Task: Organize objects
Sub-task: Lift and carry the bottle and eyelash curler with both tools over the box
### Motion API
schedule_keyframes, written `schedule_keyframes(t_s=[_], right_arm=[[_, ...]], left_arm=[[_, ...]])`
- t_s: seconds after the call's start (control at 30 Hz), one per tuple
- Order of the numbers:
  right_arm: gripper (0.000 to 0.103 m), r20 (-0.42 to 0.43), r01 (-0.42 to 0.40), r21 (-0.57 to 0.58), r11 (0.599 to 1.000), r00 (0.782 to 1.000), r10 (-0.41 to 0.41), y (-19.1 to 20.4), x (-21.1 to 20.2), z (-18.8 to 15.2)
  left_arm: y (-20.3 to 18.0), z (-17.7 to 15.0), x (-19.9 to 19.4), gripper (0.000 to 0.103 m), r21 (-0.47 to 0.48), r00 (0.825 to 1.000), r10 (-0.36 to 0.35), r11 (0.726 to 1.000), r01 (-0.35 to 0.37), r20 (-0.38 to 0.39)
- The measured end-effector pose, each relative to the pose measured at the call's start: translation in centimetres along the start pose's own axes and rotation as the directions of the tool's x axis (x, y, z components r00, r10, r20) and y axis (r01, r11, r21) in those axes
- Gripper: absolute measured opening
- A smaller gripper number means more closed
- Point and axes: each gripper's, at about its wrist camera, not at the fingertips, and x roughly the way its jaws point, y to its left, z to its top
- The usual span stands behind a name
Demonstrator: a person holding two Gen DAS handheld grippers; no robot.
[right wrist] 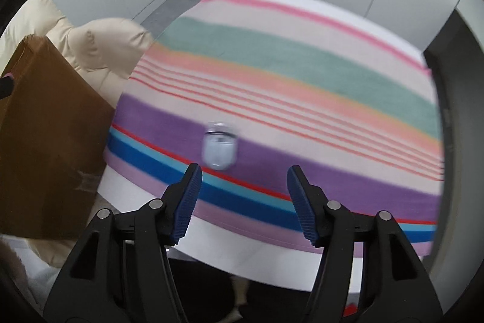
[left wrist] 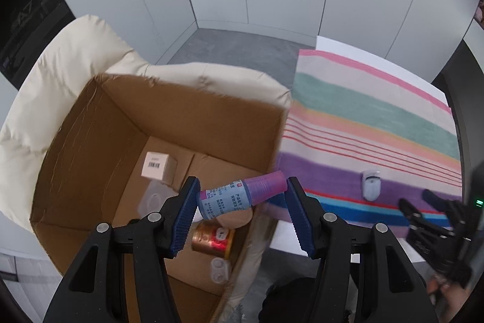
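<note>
Meanwhile, the left gripper (left wrist: 242, 214) is carrying a small bottle (left wrist: 240, 194) over the open cardboard box (left wrist: 90, 141), jaws grasping it end to end, its long axis running from 8 to 2 o'clock. Across on the striped cloth (right wrist: 302, 65) over the counter (right wrist: 211, 250), a pale eyelash curler (right wrist: 220, 149) is lying at 11 o'clock from the right gripper (right wrist: 243, 202), whose jaws are standing released and empty. Only the left view is showing the box's contents.

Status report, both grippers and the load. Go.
Left gripper shut on blue bottle with pink cap, over open cardboard box. Right gripper open, empty, above small white case on striped cloth. Nothing blocking.
</note>
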Motion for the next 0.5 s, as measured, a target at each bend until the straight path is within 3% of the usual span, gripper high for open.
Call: schedule_keyframes(t_s=[0.13,0.23,0.43,0.5], right_arm=[[0.061,-0.017,-0.010,0.012,1.000,1.000,0.010,1.9,3.3,0.4],[0.061,-0.028,0.012,-0.003,1.000,1.000,-0.012,3.1,5.2,0.5],[0.062,-0.040,0.033,0.031,0.999,0.999,-0.032,3.2,7.6,0.4],[0.062,-0.022,0.049,0.034,0.998,0.999,-0.048,3.0,7.8,0.3]], left_arm=[[0.4,-0.8,0.4,0.059,-0.004,1.000,-0.018,1.000,0.018,-0.006],[-0.6,-1.4,0.3,0.059,0.033,0.999,-0.014,0.999,0.013,0.031],[-3.8,-1.0,-0.1,0.059,0.099,0.993,-0.060,0.994,0.049,0.104],[-5.7,-0.8,0.3,0.059,0.152,0.992,-0.046,0.988,0.028,0.116]])
